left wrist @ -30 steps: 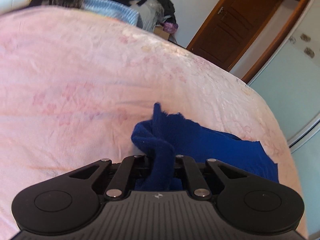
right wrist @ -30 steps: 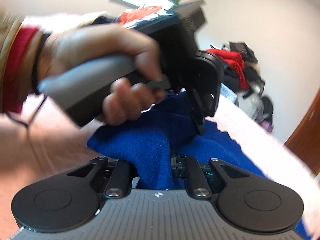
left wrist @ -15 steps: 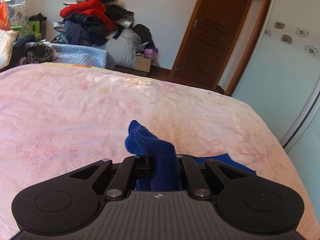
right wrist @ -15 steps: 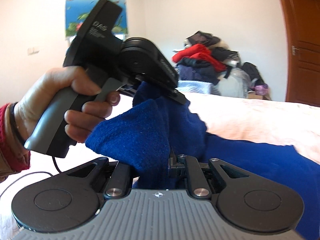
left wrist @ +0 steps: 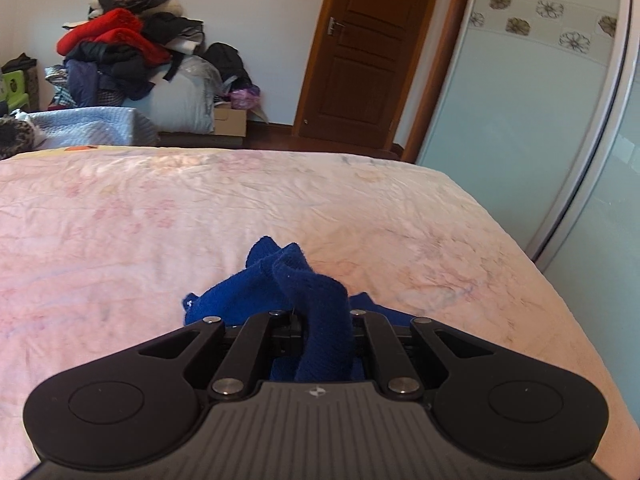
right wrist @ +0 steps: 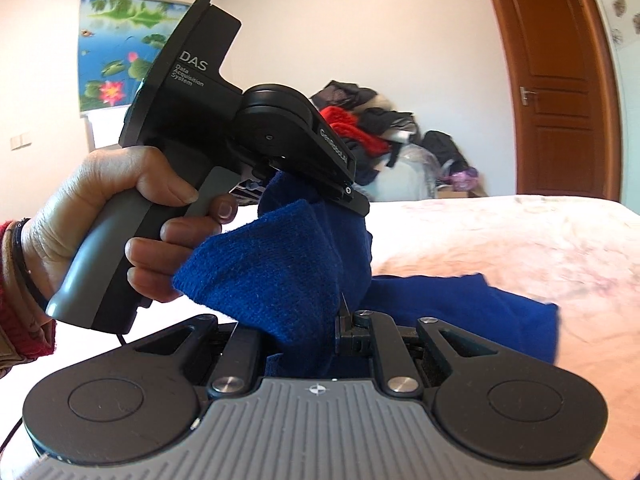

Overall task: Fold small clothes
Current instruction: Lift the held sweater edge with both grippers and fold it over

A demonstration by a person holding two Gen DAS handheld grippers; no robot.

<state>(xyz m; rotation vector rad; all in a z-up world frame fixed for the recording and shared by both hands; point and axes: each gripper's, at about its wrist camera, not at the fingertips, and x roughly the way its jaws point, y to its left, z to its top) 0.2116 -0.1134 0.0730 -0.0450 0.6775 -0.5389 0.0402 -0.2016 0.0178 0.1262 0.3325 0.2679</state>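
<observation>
**Operator:** Blue knit garment [left wrist: 316, 304] was pinched in both of my tools. The left hand-held gripper [left wrist: 320, 332] was clenched on one bunched fold of it, and the right hand-held gripper [right wrist: 316, 328] was clamped on another thick fold, with the rest trailing down onto the bed [left wrist: 160, 216].

**Observer:** What had changed against a second earlier?

**Operator:** My left view had been tilted, with a wide flap of blue spread to the right on the sheet. It had since levelled out, and only a small bunch showed ahead of the fingers. From the right view, the left tool had been blurred and close overhead; it then sat sharp and upright in the person's hand [right wrist: 120, 216], its tip biting the cloth just above my right fingers.

**Observer:** And the room?

**Operator:** The bed wore a wrinkled pale pink floral sheet. Beyond it were a pile of clothes [left wrist: 120, 48], a brown wooden door [left wrist: 368, 48], a sliding wardrobe panel [left wrist: 520, 128] and a lotus picture [right wrist: 120, 48] on the wall.
</observation>
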